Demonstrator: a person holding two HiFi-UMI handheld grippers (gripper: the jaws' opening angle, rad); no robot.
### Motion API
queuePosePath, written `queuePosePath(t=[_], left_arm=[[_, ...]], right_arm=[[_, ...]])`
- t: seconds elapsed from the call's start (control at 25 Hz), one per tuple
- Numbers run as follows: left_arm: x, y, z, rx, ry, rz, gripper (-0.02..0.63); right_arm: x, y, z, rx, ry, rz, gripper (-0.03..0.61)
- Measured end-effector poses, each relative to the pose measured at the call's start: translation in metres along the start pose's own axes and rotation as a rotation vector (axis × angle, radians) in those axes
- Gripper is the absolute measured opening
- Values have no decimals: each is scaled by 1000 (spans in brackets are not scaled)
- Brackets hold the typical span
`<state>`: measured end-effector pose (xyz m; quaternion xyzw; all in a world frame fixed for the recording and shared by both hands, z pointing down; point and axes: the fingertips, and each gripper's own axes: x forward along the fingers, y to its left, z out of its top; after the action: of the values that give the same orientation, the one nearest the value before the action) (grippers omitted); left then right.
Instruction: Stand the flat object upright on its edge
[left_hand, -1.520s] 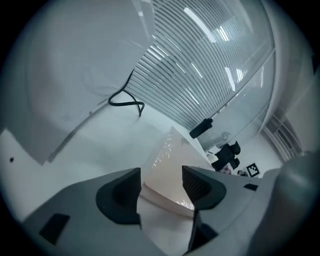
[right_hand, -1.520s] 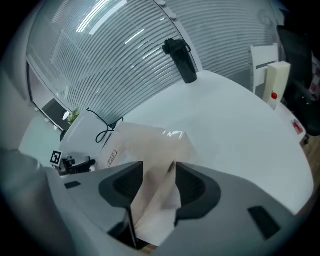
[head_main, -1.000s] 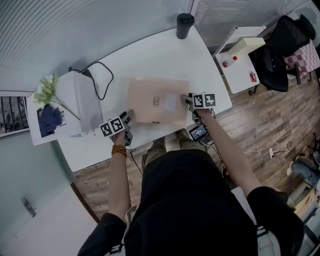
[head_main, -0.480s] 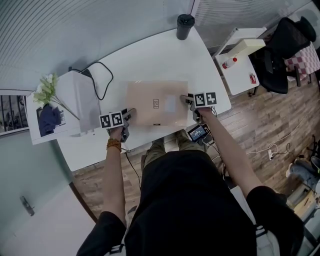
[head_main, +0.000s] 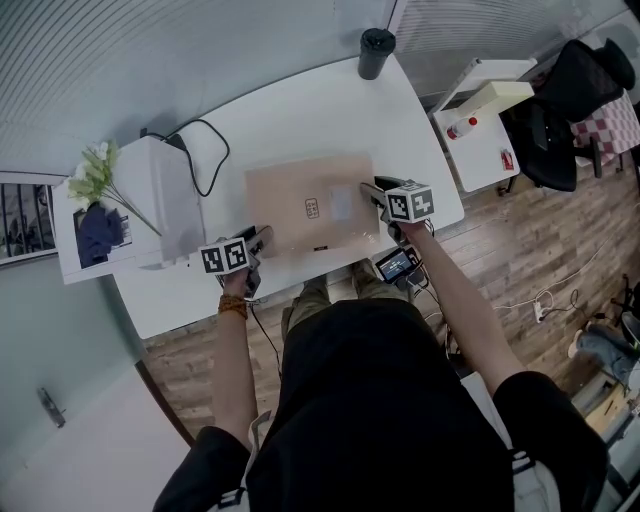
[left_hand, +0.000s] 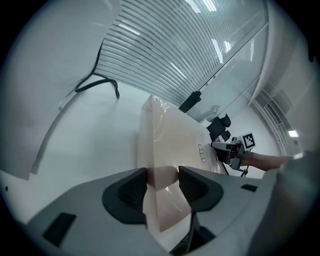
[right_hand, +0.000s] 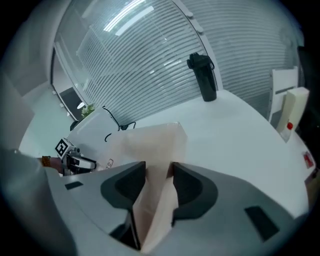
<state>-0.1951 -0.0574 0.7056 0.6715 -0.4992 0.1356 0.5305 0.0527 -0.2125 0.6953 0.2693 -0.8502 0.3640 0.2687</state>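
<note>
Box (head_main: 310, 205) runs 9 to 3 in front of me. Left gripper (head_main: 260, 240) and right gripper (head_main: 374, 191) just squeezed down, each clamped on one end.

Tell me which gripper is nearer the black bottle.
Right. The right gripper, jaws just closed further on the box at its right edge, sits below the bottle. The left gripper, jaws likewise closing on the box, holds its near-left corner, farther away.

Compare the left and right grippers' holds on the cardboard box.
The left gripper grips the cardboard box at its near left corner; the right gripper grips its mid right edge. The left gripper sits closer to the person than the right gripper. Shared: both jaws have just been closing and press on the box.
</note>
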Motion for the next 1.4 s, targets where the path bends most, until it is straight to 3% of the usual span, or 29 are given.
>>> queuePosePath(t=[0.44,0.64,0.84,1.04,1.4], left_arm=[[-34,-16,43,159,-295,77,198],[-28,-15,31,187,-331,84,198],[-31,-16,28,227,-374,122,199],[-31,-12,24,227,-385,138,201],[-34,-8,56,238,-438,172,212]], right_arm=[[-31,36,66,-275,-262,19,156],[-48,49,71,-380,-372,17,140],[-55,51,60,-442,-382,36,140],[-57,57,56,-449,-392,71,141],[-51,63,90,-455,-433,107,131]])
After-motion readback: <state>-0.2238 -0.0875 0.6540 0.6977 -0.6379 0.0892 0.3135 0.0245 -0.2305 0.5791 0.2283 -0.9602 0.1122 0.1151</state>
